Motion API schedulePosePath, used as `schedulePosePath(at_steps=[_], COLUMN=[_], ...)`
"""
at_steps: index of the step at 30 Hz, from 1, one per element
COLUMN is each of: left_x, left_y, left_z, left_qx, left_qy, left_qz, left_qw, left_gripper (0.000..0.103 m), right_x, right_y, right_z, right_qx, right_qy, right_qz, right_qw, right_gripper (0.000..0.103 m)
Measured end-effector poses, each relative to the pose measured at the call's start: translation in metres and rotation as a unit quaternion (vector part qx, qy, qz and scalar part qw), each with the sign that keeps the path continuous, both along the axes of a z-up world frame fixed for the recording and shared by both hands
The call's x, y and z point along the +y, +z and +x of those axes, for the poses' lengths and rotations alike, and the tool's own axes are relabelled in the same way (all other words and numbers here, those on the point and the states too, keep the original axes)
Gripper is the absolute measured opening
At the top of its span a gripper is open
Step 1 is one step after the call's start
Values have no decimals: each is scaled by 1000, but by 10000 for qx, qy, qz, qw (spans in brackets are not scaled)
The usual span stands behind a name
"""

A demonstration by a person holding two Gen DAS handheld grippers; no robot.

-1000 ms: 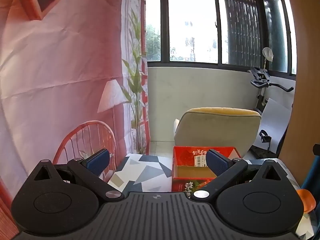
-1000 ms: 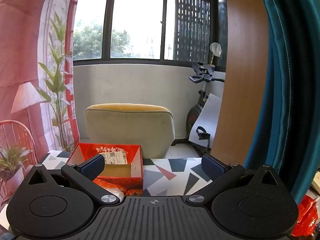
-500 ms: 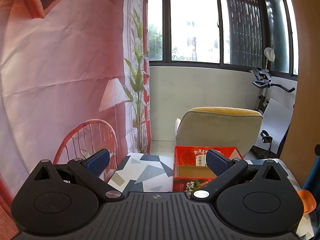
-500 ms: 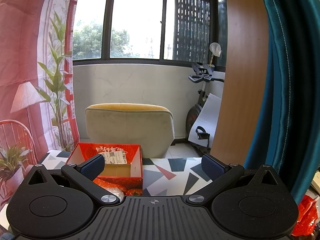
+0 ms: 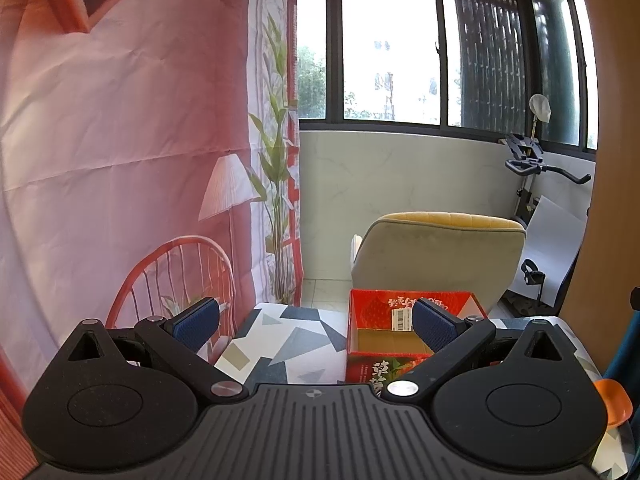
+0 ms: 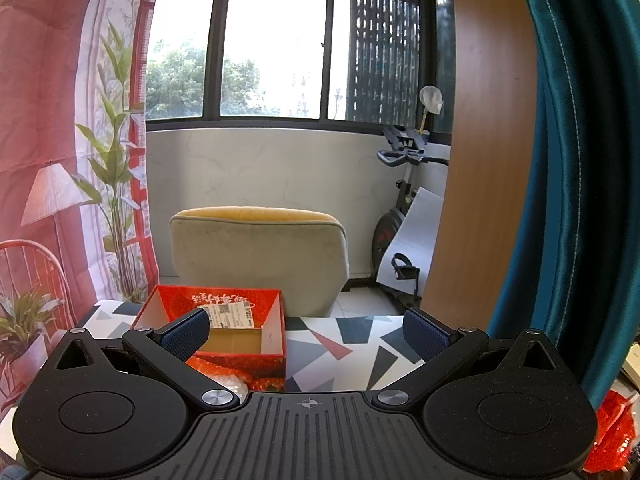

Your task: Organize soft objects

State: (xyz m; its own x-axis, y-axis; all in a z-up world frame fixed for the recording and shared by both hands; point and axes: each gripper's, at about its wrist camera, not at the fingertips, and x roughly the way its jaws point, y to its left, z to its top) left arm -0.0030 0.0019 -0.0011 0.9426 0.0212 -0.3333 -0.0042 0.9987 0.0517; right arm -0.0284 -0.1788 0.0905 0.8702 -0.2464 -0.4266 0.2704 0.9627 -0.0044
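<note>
Right wrist view has the right gripper [image 6: 306, 330] and left gripper [image 5: 316, 320] both spread wide, holding nothing, above the table [image 6: 340, 354], where the red box [image 6: 224, 336] sits open-topped (probably the drop-off; soft objects mostly hidden).

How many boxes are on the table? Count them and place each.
1. A red box sits open on the patterned table, in front of the chair; the left view shows it too. The hand-held grippers hide the near table, so others may be unseen.
</note>
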Motion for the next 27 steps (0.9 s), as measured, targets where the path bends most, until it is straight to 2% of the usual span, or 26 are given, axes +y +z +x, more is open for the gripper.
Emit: schedulePosePath(at_steps=[27], left_x=[1], left_y=[-1], left_z=[0], left_qx=[12], left_qy=[6], left_qz=[-6], left_qw=[10000], left_gripper=[103], right_x=[-2], right_y=[0], right_z=[-1], right_qx=[3], right_qy=[-4], right_qz=[-2], right_qw=[10000], right_gripper=[103])
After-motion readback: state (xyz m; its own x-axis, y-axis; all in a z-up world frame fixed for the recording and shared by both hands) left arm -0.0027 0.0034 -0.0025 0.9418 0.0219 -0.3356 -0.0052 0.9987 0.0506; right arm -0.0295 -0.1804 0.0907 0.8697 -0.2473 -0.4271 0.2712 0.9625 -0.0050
